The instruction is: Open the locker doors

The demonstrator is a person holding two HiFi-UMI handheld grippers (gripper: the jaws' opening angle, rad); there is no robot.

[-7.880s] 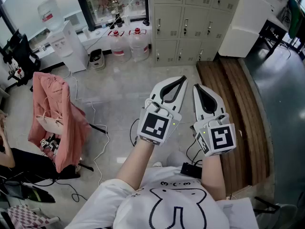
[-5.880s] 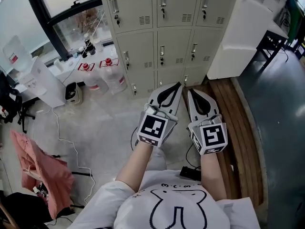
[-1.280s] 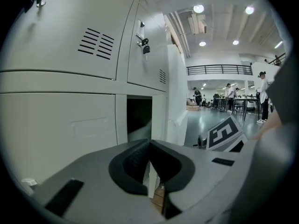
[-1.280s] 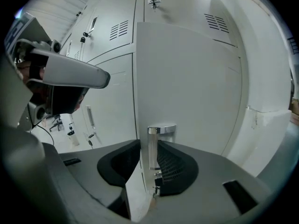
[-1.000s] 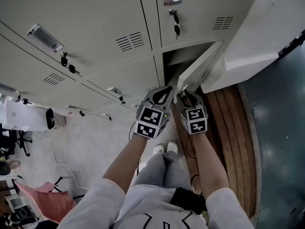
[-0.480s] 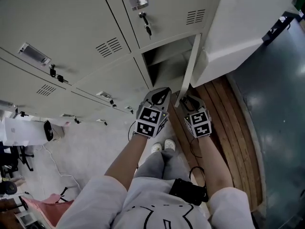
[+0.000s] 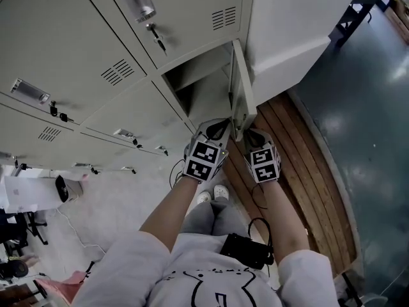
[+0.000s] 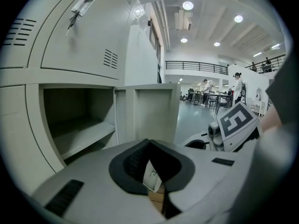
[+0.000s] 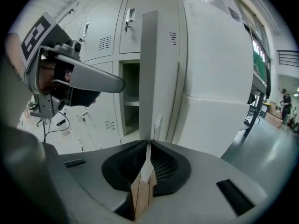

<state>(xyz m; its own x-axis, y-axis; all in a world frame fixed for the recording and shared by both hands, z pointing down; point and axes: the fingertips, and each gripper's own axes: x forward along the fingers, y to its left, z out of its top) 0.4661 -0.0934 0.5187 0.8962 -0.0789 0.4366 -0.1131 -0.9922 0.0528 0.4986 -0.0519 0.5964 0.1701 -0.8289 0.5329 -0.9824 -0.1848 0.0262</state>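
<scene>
1. The locker door [image 7: 240, 91] of the lower right locker stands open. It is turned out toward the person and is seen almost on its edge.
2. It hangs between its open compartment [image 7: 199, 89] and a white cabinet [image 7: 294, 24]. A shelf [image 8: 84, 133] shows inside the compartment.
3. The right gripper [image 9: 148, 143] points at the lower end of the door's edge. Its jaws have just been closing, the tips meet, and nothing shows between them. The edge rises directly behind the tips, and I cannot tell if they touch it.
4. The left gripper [image 8: 148, 142] is just beside the right one, on the compartment's side of the door. It faces the opening. Its jaws are together too and hold nothing.
5. The upper door [image 7: 192, 5] is closed, with a key [image 7: 156, 40] hanging at its lock.
6. Below both grippers lies a wooden floor strip [image 7: 291, 152].
</scene>
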